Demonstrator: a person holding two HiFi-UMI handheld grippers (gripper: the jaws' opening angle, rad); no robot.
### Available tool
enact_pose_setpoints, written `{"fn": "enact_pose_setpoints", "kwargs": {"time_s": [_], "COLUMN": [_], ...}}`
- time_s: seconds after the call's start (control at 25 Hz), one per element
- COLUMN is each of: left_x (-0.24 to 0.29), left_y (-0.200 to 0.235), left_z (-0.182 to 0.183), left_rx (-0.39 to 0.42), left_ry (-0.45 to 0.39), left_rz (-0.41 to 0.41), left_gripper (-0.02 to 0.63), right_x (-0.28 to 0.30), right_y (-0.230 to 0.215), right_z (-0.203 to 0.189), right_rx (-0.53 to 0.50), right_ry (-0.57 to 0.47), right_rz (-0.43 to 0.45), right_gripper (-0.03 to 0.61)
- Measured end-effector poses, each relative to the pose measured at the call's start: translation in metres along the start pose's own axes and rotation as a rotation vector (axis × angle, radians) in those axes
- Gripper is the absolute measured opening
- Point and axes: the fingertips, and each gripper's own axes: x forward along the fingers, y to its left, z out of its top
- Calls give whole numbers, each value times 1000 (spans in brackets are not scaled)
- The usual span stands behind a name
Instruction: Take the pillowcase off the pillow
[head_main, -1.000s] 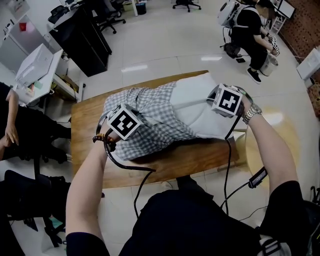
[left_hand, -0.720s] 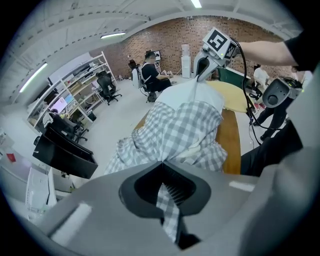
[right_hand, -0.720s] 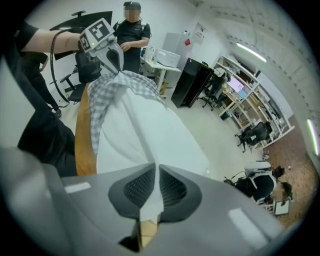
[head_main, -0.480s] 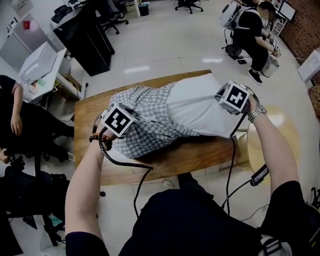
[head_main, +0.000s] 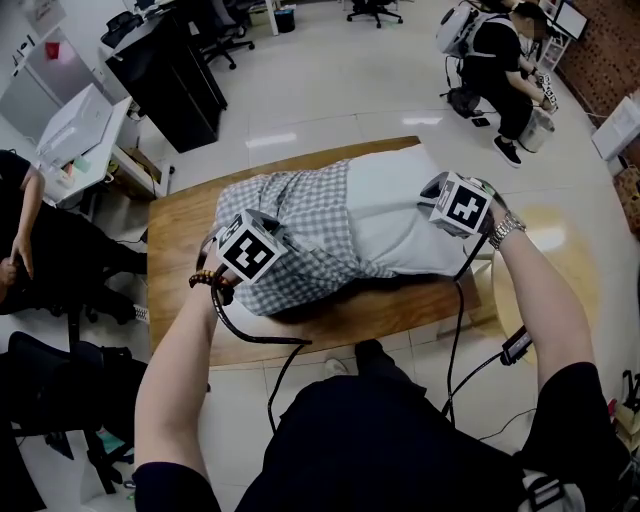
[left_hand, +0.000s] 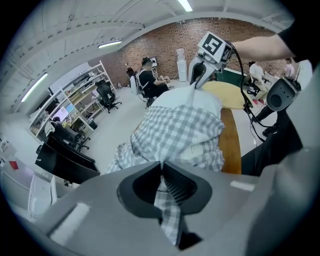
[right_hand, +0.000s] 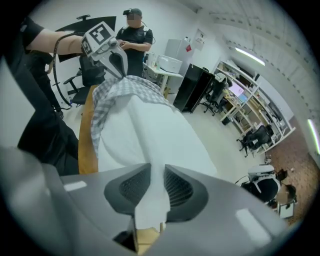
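A white pillow (head_main: 400, 215) lies along the wooden table (head_main: 180, 240), its left half inside a grey checked pillowcase (head_main: 300, 215). My left gripper (head_main: 280, 235) pinches a fold of the checked cloth (left_hand: 180, 132); its jaws (left_hand: 161, 172) are starting to open, though the tips still press the fabric. My right gripper (head_main: 428, 195) is at the pillow's bare right end. In the right gripper view its jaws (right_hand: 152, 175) are opening and stand apart, with a ridge of white pillow fabric (right_hand: 145, 135) still between them. Each gripper view shows the other gripper (left_hand: 195, 80) (right_hand: 117, 65) at the far end.
The table's front edge (head_main: 330, 330) runs close to my body, with cables hanging over it. A round yellowish table (head_main: 560, 260) stands at the right. Black desks (head_main: 165, 80) and seated people (head_main: 30, 250) are at the left, and another person (head_main: 495, 50) at the far right.
Both grippers have drawn slightly inward toward each other since half a second ago. The stretched pillow and pillowcase have slackened a little.
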Motion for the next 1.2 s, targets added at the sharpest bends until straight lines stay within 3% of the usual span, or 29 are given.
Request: {"fn": "enact_pose_setpoints", "kwargs": {"time_s": [0.2,0.56,0.88,1.2], "left_x": [-10,-21,8,52], "left_y": [-12,-59,-104,-129], "left_z": [6,23,2,-31], "left_rx": [6,68,158,210], "left_ry": [-56,-176,-136,-35], "left_rz": [3,44,41,65], "left_gripper": [71,144,214,233], "right_x": [-11,-20,1,34], "right_y": [5,52,92,114], "right_z": [8,16,20,14], "right_rx": [-34,-100,-186,-274], "right_ry": [-54,-156,-142,-86], "right_rz": [-33,-39,-40,-85], "right_gripper": [143,197,241,244]}}
